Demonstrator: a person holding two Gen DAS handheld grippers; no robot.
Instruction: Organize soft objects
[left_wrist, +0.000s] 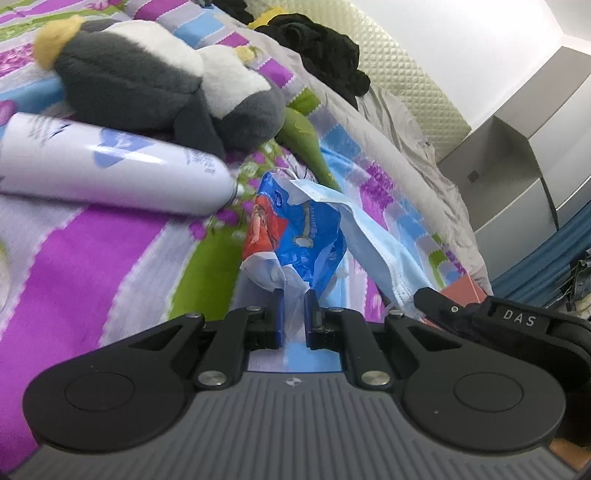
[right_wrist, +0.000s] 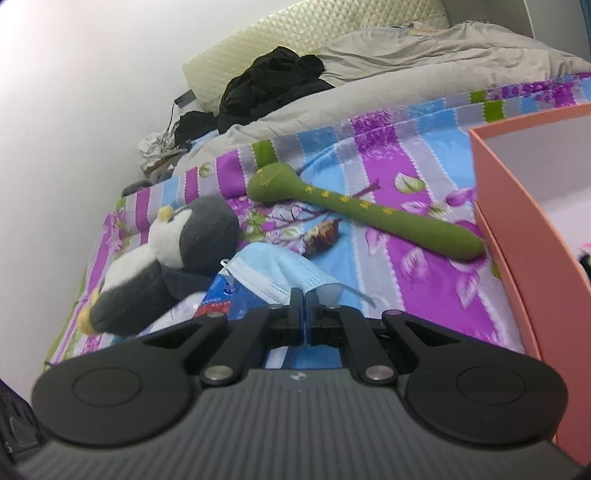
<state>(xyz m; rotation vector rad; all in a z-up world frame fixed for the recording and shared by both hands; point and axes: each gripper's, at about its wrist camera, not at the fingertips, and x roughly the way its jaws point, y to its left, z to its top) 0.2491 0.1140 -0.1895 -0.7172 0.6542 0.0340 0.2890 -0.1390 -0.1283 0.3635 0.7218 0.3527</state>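
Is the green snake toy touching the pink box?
Touching. In the right wrist view, the green snake toy's tail end butts against the pink box's side wall.

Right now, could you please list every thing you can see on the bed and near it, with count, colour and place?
Plush penguin toy: one, grey and white, on the striped sheet.
White spray can: one, lying beside the penguin.
Green plush snake: one, its end against the box.
Blue plastic bag: one, blue and red, in the left tool.
Light blue face mask: one, in the right tool.
Pink cardboard box: one, right edge.
Black clothes: one pile, by the cream pillow.
Grey blanket: one, far side.
Left tool: shut on the bag.
Right tool: shut on the mask.
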